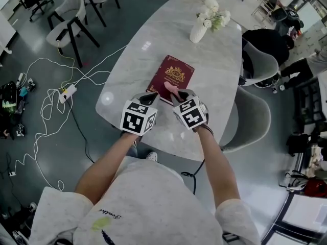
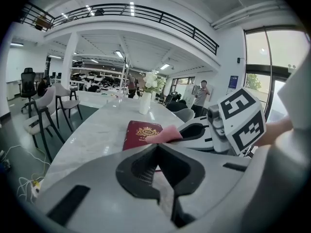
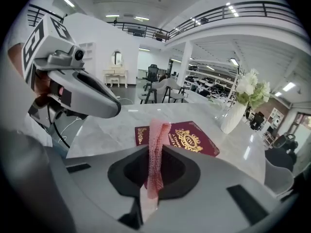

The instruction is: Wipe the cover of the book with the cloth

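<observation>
My right gripper (image 3: 154, 149) pinches the pink cloth (image 3: 156, 130); my left gripper (image 2: 156, 147) has its jaws pressed together on nothing.
The red book (image 1: 173, 77) lies flat on the marble table (image 1: 148, 40), cover up, just ahead of both grippers; the cloth's free end juts over the book's near edge; a white vase (image 1: 198, 32) stands beyond.
</observation>
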Demonstrator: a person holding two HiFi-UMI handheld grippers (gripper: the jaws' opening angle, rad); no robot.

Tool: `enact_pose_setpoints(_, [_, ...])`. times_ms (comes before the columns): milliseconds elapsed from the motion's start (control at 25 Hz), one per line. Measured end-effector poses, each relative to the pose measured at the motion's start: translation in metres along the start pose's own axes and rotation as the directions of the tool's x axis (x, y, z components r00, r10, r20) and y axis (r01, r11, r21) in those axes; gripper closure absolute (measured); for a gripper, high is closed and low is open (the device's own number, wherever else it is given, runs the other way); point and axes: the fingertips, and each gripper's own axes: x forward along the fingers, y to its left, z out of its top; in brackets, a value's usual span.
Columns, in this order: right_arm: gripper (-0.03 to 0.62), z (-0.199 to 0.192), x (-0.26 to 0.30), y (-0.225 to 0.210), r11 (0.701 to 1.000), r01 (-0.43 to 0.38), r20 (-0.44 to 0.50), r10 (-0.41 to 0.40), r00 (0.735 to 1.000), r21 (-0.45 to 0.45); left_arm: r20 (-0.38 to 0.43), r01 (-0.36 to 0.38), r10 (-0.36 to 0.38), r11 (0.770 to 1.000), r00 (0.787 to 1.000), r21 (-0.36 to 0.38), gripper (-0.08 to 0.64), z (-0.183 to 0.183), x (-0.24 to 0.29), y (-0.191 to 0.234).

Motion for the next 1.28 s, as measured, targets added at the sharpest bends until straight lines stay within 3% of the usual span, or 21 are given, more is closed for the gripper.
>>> enact_pose_setpoints(720, [0.574,0.054,0.014,-0.06,0.995,0.103,0.038,-0.102,0.994,-0.018,-0.021,0.047,-0.047,0.998,0.999,0.028,0.554,0.022,0.022,0.034])
enact_pose_setpoints(1280, [0.574,0.059,0.052,-0.112,0.983,0.183,-0.02,-0.183,0.983,0.005,-0.043,0.085,-0.084,0.996,0.996,0.017,0.554,0.034,0.047,0.063])
